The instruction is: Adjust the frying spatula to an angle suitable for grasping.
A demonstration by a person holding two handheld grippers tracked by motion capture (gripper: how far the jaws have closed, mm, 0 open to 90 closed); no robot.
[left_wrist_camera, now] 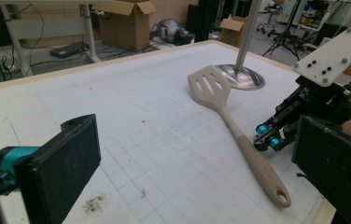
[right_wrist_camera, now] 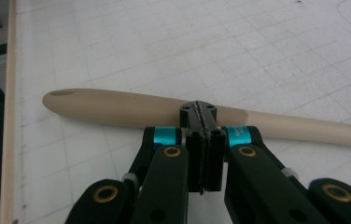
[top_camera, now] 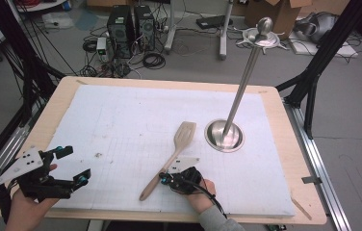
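A beige slotted spatula (top_camera: 173,159) lies flat on the white gridded mat (top_camera: 121,120), head toward the far side and handle toward the near edge. My right gripper (top_camera: 162,179) is shut, pad against pad with nothing between them. In the right gripper view its tips (right_wrist_camera: 198,109) sit against the near side of the spatula handle (right_wrist_camera: 117,109); I cannot tell if they touch it. My left gripper (top_camera: 74,164) is held at the near left corner, open wide and empty. The left gripper view looks between its jaws (left_wrist_camera: 192,140) at the spatula (left_wrist_camera: 232,128) and the right gripper (left_wrist_camera: 267,140).
A metal stand with a round base (top_camera: 224,134) and a tall pole (top_camera: 244,82) rises just right of the spatula head. A small dirt speck (top_camera: 98,155) marks the mat. The wooden table border (top_camera: 304,159) frames the mat; computers (top_camera: 130,26) and cables lie on the floor beyond.
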